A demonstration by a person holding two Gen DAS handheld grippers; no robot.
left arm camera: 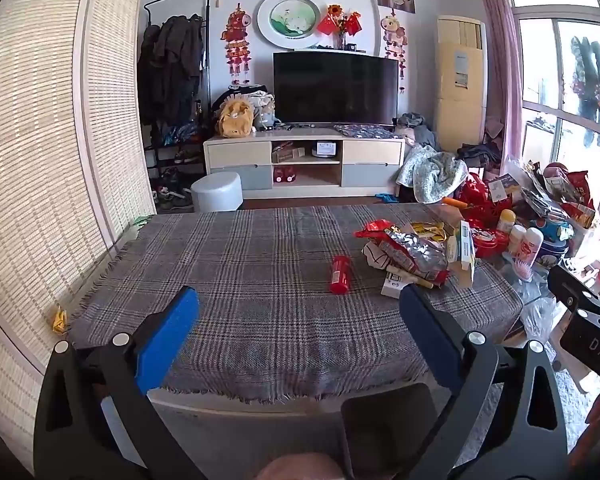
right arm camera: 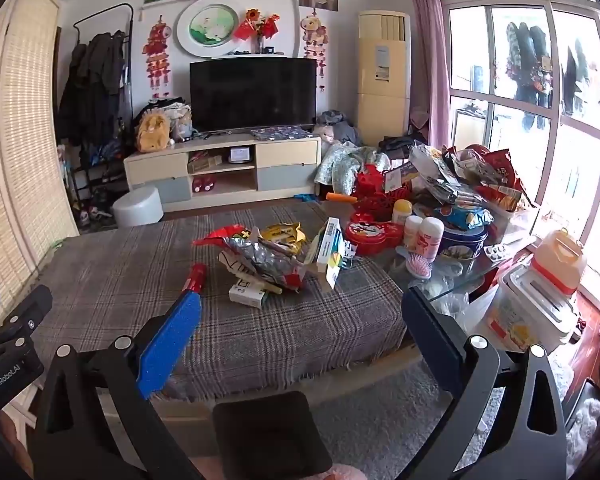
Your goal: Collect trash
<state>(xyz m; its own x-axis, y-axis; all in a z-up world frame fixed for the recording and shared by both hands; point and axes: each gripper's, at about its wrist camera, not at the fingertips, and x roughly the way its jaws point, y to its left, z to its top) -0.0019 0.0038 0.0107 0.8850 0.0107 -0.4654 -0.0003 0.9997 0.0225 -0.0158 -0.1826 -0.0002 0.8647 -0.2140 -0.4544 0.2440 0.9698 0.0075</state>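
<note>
Left tool (left arm camera: 300, 304) wide open and empty above near edge of table (left arm camera: 220, 280); right tool (right arm camera: 300, 304) likewise. Red tube (left arm camera: 339, 275) lying alone, just left of wrapper pile (left arm camera: 412, 254). Probably the start: next, reaching forward and closing on one piece.

Your right gripper (right arm camera: 300, 320) hung above near edge of table (right arm camera: 112, 280), blue-padded fingers (right arm camera: 168, 344) spread wide, nothing between them. Red cylinder (right arm camera: 194, 276) lay on plaid cloth just past your left-side pad. Beside it sat heap of crumpled wrappers (right arm camera: 264, 256), silver foil on top, small white box (right arm camera: 247, 295) at its near edge, white-green carton (right arm camera: 330, 248) leaning at right. Your left gripper (right arm camera: 8, 328) showed at picture's left edge.
</note>
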